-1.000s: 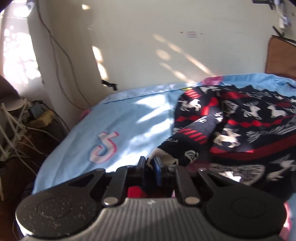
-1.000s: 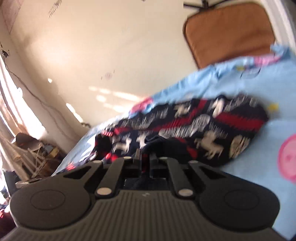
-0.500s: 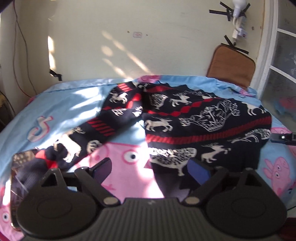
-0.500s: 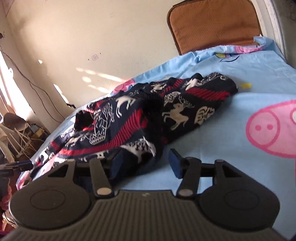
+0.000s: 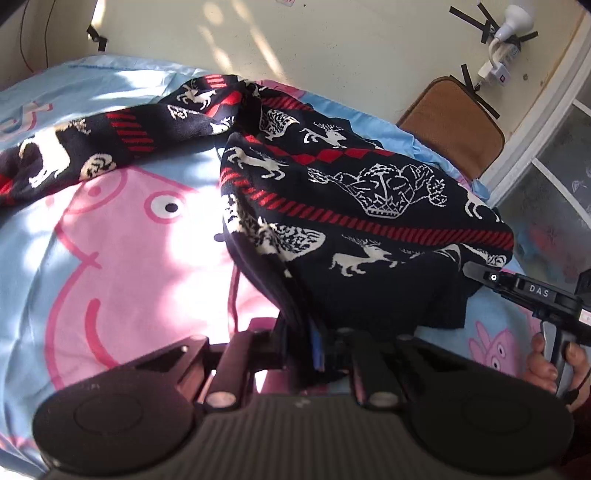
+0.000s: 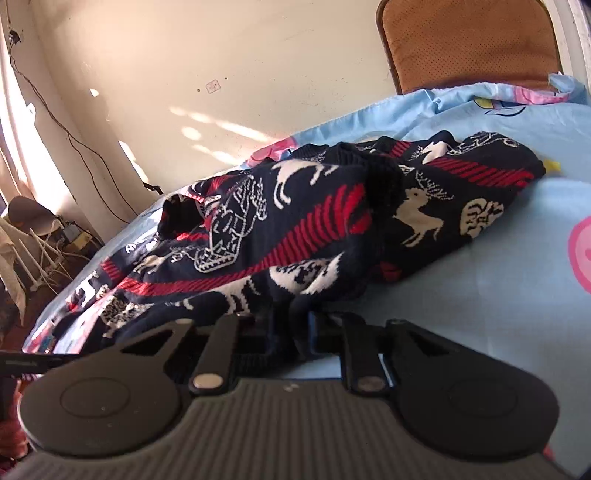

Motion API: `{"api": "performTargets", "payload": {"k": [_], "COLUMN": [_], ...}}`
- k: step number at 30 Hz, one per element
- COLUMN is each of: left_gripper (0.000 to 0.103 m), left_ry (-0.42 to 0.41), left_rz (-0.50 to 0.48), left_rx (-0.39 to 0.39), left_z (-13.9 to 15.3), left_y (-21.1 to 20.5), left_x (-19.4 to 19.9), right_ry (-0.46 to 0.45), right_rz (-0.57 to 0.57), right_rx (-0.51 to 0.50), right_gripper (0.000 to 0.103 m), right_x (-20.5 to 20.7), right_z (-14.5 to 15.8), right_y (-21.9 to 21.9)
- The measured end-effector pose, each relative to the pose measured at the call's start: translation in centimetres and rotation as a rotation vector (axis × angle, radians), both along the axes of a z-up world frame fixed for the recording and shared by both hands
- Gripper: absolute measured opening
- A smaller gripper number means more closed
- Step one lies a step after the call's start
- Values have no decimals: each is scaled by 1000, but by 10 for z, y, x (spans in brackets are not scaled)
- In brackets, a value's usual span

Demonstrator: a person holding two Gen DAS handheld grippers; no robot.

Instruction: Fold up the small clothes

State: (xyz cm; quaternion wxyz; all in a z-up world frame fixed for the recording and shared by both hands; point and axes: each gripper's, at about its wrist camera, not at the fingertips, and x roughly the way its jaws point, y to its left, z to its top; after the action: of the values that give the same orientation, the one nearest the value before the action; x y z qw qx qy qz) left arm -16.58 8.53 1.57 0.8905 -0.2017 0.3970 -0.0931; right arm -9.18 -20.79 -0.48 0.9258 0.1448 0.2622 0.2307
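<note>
A navy knit sweater (image 5: 369, 206) with red stripes and white deer lies crumpled on the blue cartoon-pig bedsheet (image 5: 110, 266). One sleeve (image 5: 74, 147) trails off to the left. My left gripper (image 5: 314, 343) is shut on the sweater's near dark hem. At the right of the left wrist view, a hand (image 5: 554, 365) holds the right gripper against the sweater's other corner. In the right wrist view the sweater (image 6: 295, 229) bunches up, and my right gripper (image 6: 291, 325) has its jaws closing with the hem pinched between them.
A brown chair cushion (image 5: 454, 122) stands behind the bed by the cream wall, also in the right wrist view as the cushion (image 6: 469, 44). A bulb and plug (image 5: 506, 33) are taped to the wall. Cables and clutter (image 6: 48, 243) lie on the floor beyond the bed's left side.
Both grippers let go, opened wide, came down and closed on the sweater's near hem. The left one swung from the sleeve end to the sweater's body.
</note>
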Motion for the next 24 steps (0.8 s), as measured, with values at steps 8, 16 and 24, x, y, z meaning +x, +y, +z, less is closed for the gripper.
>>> {"api": "performTargets", "payload": {"k": [8, 16, 24], "left_gripper": [11, 44, 74], "left_ry": [-144, -18, -125], "left_rz": [-86, -51, 284], "left_rx": [-115, 41, 204], "left_z": [48, 26, 61], "left_y": [18, 34, 113], "left_x": [-36, -59, -47], "right_ry": [-169, -77, -70], "right_rz": [77, -29, -289], "right_rx": [-71, -496, -176], "right_gripper": [17, 58, 58], "right_x": [-63, -63, -20], "right_z": [110, 83, 91], "right_y": [-31, -38, -94]}}
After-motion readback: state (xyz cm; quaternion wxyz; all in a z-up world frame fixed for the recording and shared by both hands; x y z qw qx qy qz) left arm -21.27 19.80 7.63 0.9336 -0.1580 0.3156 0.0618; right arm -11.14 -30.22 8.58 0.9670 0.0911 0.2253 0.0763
